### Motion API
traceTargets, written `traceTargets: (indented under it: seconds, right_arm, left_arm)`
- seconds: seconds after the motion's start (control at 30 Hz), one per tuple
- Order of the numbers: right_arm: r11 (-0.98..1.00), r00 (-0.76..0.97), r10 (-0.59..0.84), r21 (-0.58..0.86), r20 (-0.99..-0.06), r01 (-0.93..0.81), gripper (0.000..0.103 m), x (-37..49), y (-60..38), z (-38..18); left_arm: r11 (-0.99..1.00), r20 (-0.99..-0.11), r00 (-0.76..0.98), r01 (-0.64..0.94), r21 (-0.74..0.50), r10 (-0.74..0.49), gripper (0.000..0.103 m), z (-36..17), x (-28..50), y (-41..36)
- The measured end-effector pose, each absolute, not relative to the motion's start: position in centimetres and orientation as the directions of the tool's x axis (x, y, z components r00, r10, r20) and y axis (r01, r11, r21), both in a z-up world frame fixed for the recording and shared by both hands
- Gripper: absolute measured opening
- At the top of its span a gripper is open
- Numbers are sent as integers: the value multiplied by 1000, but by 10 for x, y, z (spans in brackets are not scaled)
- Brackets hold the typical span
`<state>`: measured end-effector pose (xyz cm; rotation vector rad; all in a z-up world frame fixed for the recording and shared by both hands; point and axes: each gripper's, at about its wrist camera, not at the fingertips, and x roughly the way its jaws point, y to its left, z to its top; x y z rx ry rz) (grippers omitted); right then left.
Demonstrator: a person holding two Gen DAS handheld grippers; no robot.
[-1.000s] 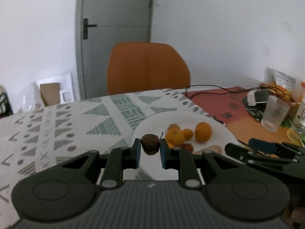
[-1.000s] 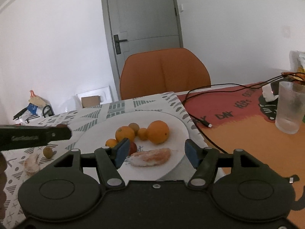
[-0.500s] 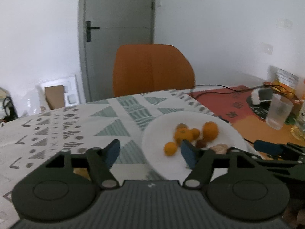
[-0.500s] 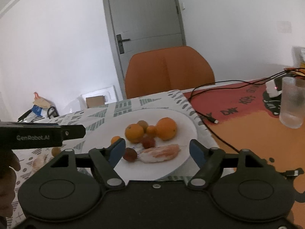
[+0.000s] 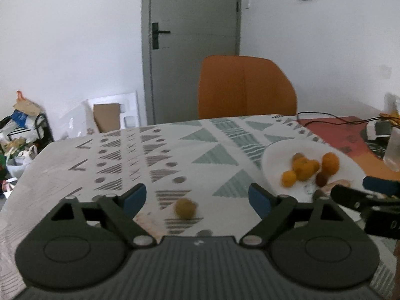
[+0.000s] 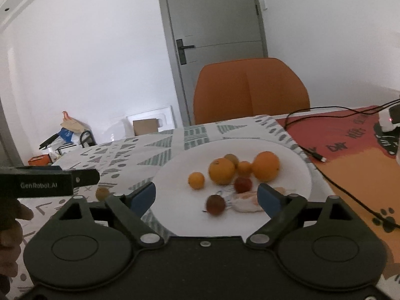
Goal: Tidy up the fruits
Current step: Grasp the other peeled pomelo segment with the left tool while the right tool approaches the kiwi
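Note:
A white plate (image 6: 287,152) holds several oranges (image 6: 221,171), a red fruit (image 6: 242,184), a dark red stemmed fruit (image 6: 215,204) and a pale peeled piece (image 6: 246,202). My right gripper (image 6: 206,197) hovers at the plate's near side. Its jaws are opening, with the dark red fruit lying loose between them, untouched. My left gripper (image 5: 197,197) is left of the plate (image 5: 275,155), over the patterned cloth. Its jaws are opening too, and a small yellow fruit (image 5: 185,208) lies on the cloth between them, unpressed. From the right wrist, the same fruit (image 6: 102,193) shows beside the left gripper (image 6: 50,182).
An orange chair (image 5: 246,87) stands at the table's far side. A red-orange mat (image 6: 350,137) with a black cable (image 6: 332,180) and a white charger (image 6: 388,122) covers the right part. A pale scrap (image 5: 147,222) lies by the left finger. Bags and boxes sit on the floor at far left.
The left gripper let go of the dark red fruit, which now lies on the plate, then opened wide and swung left over the cloth. The right gripper's jaws spread wider.

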<state>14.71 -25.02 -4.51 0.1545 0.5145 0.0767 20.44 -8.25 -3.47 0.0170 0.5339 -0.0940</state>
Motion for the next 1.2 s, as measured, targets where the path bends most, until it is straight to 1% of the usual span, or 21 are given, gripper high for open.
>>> traceTargets:
  seconds: [0.1, 0.23, 0.57, 0.7, 0.93, 1.03, 1.2]
  right_arm:
    - [985, 866, 123, 166, -485, -47, 94, 150, -242, -45]
    - [986, 863, 133, 153, -487, -66, 96, 152, -231, -44]
    - [989, 855, 140, 118, -499, -93, 96, 157, -209, -42]
    - [990, 852, 130, 106, -507, -89, 96, 159, -204, -43]
    - [995, 849, 98, 72, -520, -70, 96, 162, -194, -44]
    - [996, 848, 87, 59, -523, -66, 96, 162, -190, -44]
    - [996, 843, 87, 45, -531, -74, 96, 165, -183, -45]
  left_arm:
    - [997, -516, 854, 81, 0, -69, 91, -39, 203, -72]
    - [997, -522, 851, 72, 3, -60, 92, -43, 201, -62]
    - [998, -543, 838, 56, -26, -61, 92, -57, 202, -40]
    - [996, -560, 824, 77, -45, -89, 92, -63, 204, -34]
    - [986, -600, 785, 166, -34, -153, 92, -83, 202, -39]
    - [988, -626, 769, 155, -17, -131, 92, -92, 207, -39]
    - [993, -624, 775, 113, -23, -103, 92, -93, 212, -29]
